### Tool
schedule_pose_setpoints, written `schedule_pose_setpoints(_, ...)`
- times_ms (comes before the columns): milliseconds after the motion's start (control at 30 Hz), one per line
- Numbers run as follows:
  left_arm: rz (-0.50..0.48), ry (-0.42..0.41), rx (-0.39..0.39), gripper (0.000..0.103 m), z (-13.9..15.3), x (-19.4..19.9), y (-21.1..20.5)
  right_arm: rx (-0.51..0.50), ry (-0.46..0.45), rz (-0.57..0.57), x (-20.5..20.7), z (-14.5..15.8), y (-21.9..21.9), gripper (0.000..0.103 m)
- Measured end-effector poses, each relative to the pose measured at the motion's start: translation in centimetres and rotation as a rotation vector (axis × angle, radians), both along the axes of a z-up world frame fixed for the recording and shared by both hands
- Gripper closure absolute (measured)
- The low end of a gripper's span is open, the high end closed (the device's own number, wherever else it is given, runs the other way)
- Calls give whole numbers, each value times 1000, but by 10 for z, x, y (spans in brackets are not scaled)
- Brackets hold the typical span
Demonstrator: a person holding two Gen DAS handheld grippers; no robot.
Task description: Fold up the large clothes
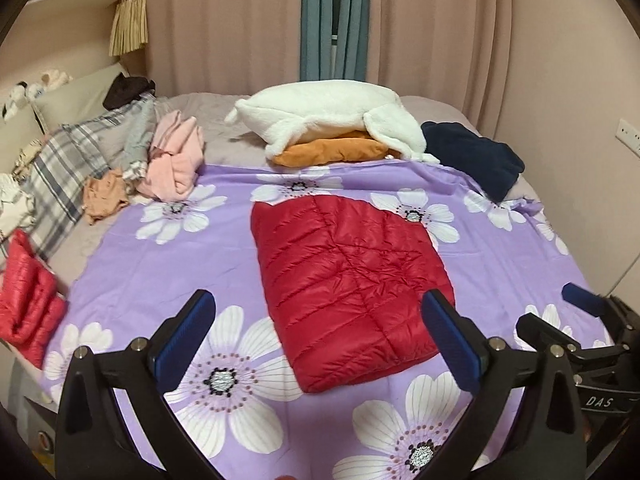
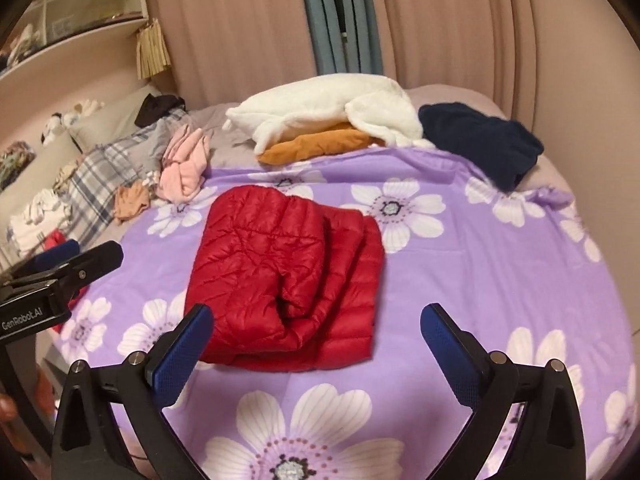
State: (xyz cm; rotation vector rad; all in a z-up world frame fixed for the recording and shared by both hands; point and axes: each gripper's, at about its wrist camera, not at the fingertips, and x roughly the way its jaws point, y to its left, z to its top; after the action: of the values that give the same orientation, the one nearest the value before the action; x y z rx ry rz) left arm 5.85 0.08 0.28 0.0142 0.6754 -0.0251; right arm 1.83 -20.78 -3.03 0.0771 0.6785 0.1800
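Note:
A red quilted down jacket lies folded into a rough rectangle on the purple flowered sheet; in the right wrist view its layers show stacked at the near edge. My left gripper is open and empty, hovering just short of the jacket's near end. My right gripper is open and empty, also just short of the jacket. The right gripper shows at the right edge of the left wrist view, and the left gripper shows at the left edge of the right wrist view.
A white fleece on an orange garment and a navy garment lie at the far side. Pink clothes and plaid bedding are at far left. Another red quilted item hangs at the left bed edge. Curtains stand behind.

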Motion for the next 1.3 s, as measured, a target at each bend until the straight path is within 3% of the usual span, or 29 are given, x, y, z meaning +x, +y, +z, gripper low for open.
schedule_pose_setpoints(100,23,14,33,0,5,-3,-2,-8,-17,12,-7,9,4,1)
schedule_pose_setpoints(267,-4,42,-29,0,13,-10,0,-2,-38,29,-12,21,8,1)
schedule_pose_setpoints(433,27,8,22,0,28,-17,-5,-20,-73,21,-19,40,13,1)
schedule_pose_setpoints(700,17,10,-15,0,54,-21,-6,-15,-81,10,-19,64,9,1)
schedule_pose_setpoints(833,32,8,-36,0,73,-20,-5,13,-71,23,-18,83,6,1)
schedule_pose_setpoints(967,64,-46,-22,0,105,-23,-6,37,-73,22,-16,106,0,1)
schedule_pose_setpoints(1133,30,-51,11,0,133,-27,-13,37,-114,28,-20,135,-1,1)
schedule_pose_setpoints(1300,18,-39,26,0,111,-34,-17,59,-93,60,-19,118,-1,1)
